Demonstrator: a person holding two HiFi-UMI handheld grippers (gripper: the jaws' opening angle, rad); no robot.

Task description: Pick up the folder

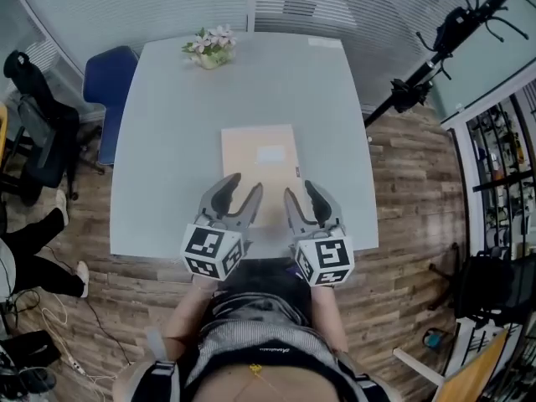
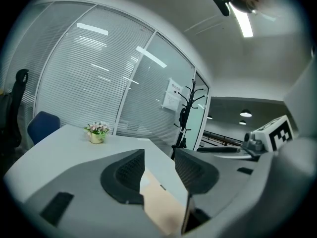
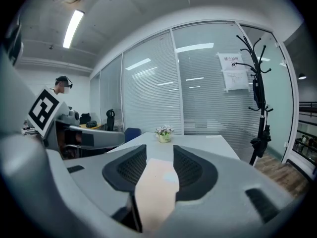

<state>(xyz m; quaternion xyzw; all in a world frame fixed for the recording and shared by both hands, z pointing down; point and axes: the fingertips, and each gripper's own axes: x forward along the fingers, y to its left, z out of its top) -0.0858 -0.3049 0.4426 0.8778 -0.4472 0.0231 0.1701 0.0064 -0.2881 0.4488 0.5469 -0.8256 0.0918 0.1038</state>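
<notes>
Approach step: beige folder (image 1: pixel 260 170) lies flat on the grey table (image 1: pixel 167 157), ungripped. Left gripper (image 1: pixel 243 186) and right gripper (image 1: pixel 301 190) hang at its near edge, jaws part open, empty. Next we'd slide 1 jaw under that edge and clamp.

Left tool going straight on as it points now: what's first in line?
Most likely the folder lying flat on the table; it shows between the open jaws of the left tool. Height above it is unclear.
</notes>
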